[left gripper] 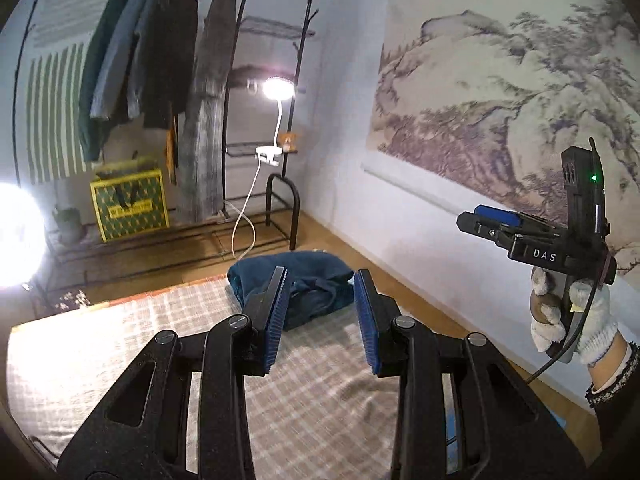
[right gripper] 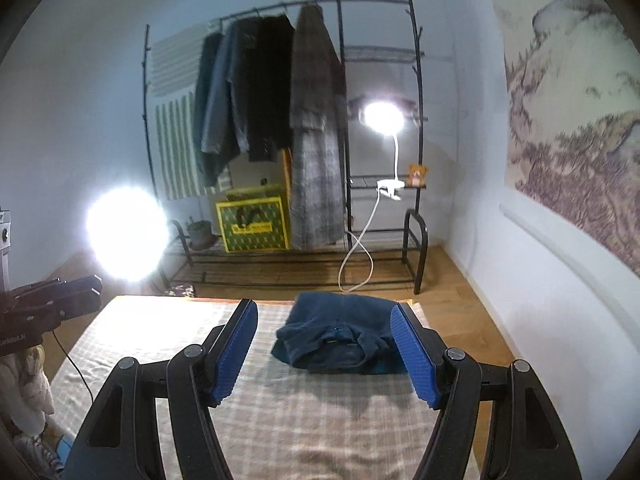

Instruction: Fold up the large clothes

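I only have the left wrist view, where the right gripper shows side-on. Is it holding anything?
Observer: No. The right gripper is open with nothing between its pads. The blue garment lies on the mat beyond it.
Operator: What is the small orange blur beside the lamp clip?
Observer: A small teddy bear, sitting on the rack shelf.
Operator: How does the garment lie?
Observer: It is a folded bundle, and what looks like its collar is on the near side, towards the right gripper.
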### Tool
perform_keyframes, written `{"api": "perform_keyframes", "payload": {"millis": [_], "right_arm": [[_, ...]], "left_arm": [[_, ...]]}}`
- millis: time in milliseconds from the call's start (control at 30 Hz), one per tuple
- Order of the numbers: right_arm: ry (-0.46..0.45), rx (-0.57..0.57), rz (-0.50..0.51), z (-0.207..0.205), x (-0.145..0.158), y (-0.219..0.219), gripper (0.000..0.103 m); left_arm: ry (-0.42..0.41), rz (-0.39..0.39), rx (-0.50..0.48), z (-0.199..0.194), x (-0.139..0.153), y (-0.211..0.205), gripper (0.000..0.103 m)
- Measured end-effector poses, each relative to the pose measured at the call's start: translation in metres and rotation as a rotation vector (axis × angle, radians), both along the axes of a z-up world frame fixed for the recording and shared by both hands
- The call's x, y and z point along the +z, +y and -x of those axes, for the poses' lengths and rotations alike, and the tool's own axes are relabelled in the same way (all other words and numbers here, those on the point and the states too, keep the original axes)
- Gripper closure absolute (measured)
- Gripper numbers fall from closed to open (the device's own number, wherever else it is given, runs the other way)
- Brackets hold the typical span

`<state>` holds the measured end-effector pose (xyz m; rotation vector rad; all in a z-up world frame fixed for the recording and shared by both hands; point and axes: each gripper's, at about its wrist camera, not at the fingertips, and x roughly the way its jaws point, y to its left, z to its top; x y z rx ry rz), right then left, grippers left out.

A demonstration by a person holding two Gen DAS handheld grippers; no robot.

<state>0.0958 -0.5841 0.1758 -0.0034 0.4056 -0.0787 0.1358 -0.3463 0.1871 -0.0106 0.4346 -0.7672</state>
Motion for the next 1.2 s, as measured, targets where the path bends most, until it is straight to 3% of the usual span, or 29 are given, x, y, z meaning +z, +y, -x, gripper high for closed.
{"api": "perform_keyframes", "payload": {"millis": [233, 433, 567, 700, 767, 867, 967, 1200], "right_arm": [[-0.070, 0.017, 0.037, 0.076, 0.040, 0.035, 0.031], [-0.121, 0.015, 0.057, 0.130, 0.066, 0.058, 0.030], [-0.132, -0.003, 0.066, 0.155, 0.069, 0.069, 0.027], [-0.109, -0.033, 0.064, 0.170, 0.060, 0.077, 0.025], [-0.099, -0.051, 0.073, 0.175, 0.052, 0.083, 0.017], [-0.079, -0.066, 0.083, 0.179, 0.037, 0.094, 0.014], [-0.060, -0.094, 0.094, 0.174, 0.021, 0.101, 0.003], [-0.065, -0.122, 0.087, 0.158, -0.020, 0.116, 0.000]], "left_arm": [[-0.088, 0.022, -0.005, 0.086, 0.047, 0.034, 0.071], [-0.143, 0.032, -0.005, 0.137, 0.074, 0.057, 0.070], [-0.164, 0.053, 0.001, 0.163, 0.077, 0.072, 0.048], [-0.159, 0.036, -0.002, 0.175, 0.067, 0.080, 0.041], [-0.166, 0.027, 0.007, 0.180, 0.058, 0.084, 0.027], [-0.172, 0.016, 0.019, 0.183, 0.042, 0.090, 0.017], [-0.158, 0.002, 0.032, 0.181, 0.023, 0.096, 0.007], [-0.122, -0.033, 0.077, 0.158, -0.022, 0.106, 0.000]]}}
